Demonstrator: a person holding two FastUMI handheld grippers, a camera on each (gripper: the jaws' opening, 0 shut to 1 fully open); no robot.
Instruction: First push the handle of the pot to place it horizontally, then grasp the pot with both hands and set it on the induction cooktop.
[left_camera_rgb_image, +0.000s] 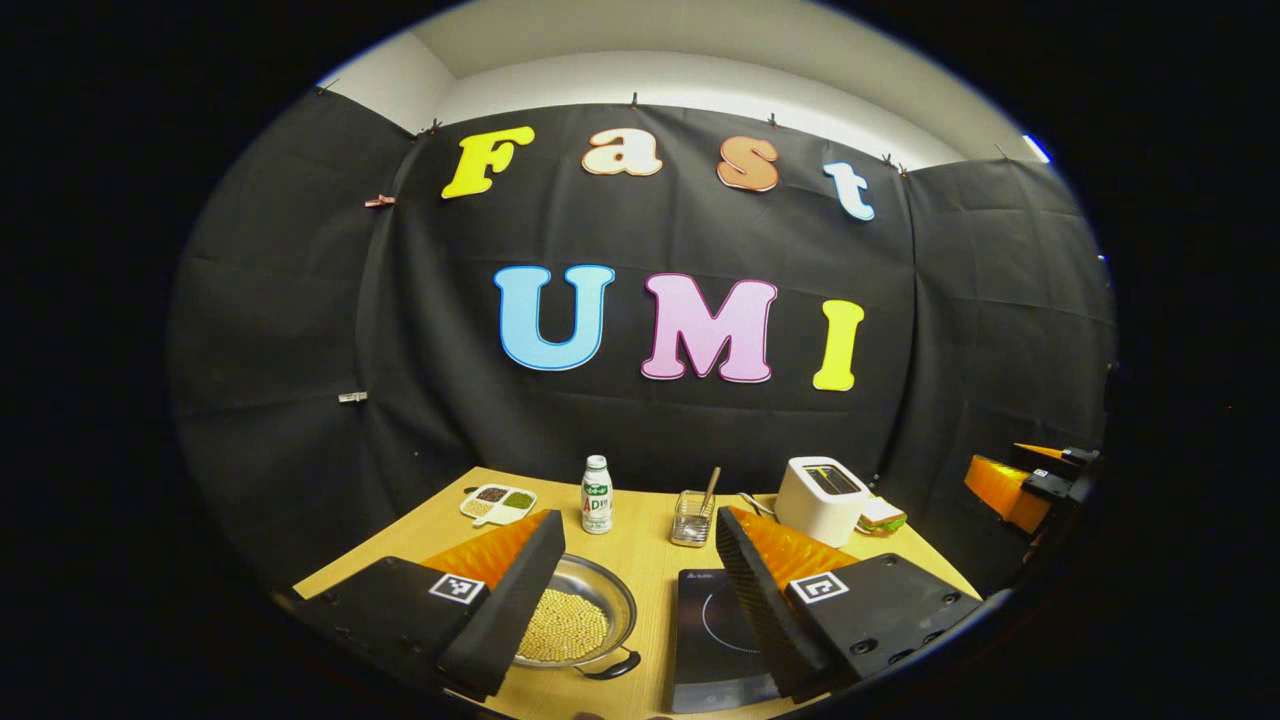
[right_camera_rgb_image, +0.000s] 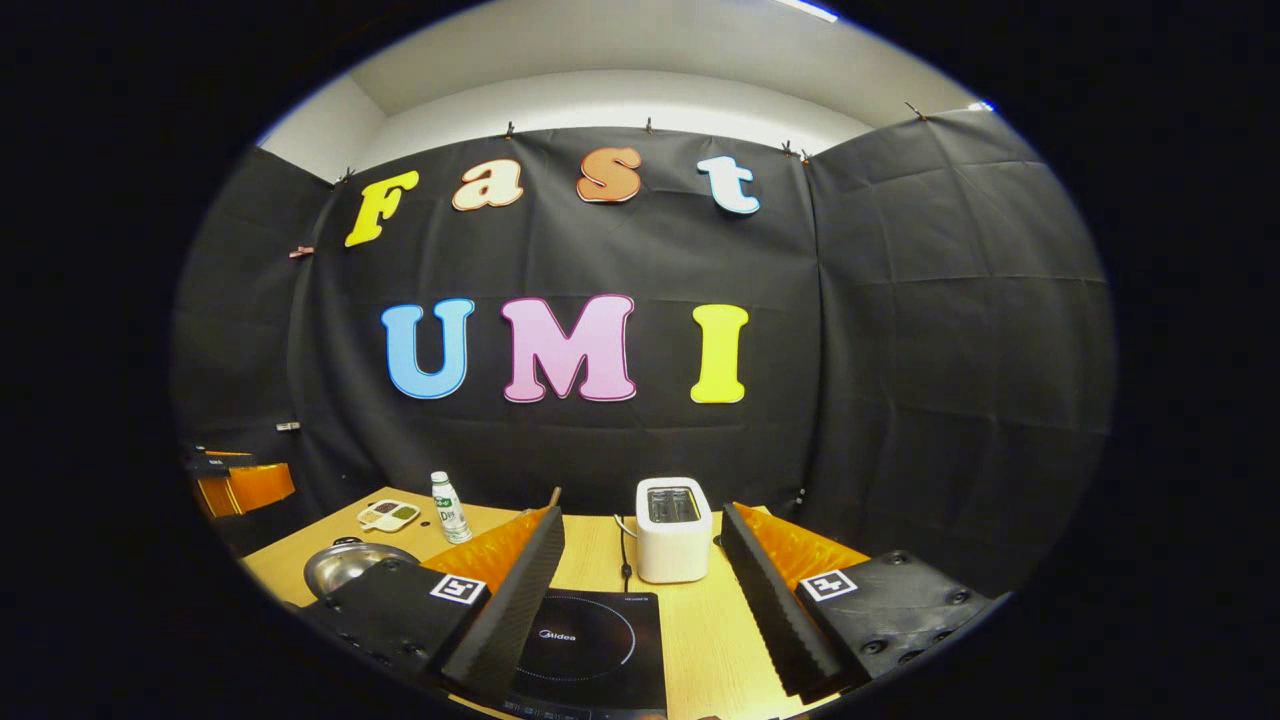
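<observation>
In the left gripper view a steel pot (left_camera_rgb_image: 590, 600) holding pale beans sits on the wooden table (left_camera_rgb_image: 640, 560), partly behind my left finger. One black handle (left_camera_rgb_image: 612, 665) points toward the table's near edge. The black induction cooktop (left_camera_rgb_image: 715, 630) lies just right of the pot. My left gripper (left_camera_rgb_image: 638, 520) hovers above both, open and holding nothing. In the right gripper view my right gripper (right_camera_rgb_image: 642, 512) is open over the cooktop (right_camera_rgb_image: 590, 640), and the pot (right_camera_rgb_image: 350, 562) lies off to its left. Each gripper appears at the edge of the other's view: the right gripper (left_camera_rgb_image: 1030, 480), the left gripper (right_camera_rgb_image: 235, 480).
Along the back of the table stand a divided dish of grains (left_camera_rgb_image: 498, 500), a small bottle (left_camera_rgb_image: 597, 495), a glass holder with a utensil (left_camera_rgb_image: 692, 515), a white toaster (left_camera_rgb_image: 820, 495) and a sandwich-like item (left_camera_rgb_image: 880, 515). The toaster (right_camera_rgb_image: 672, 530) stands just behind the cooktop.
</observation>
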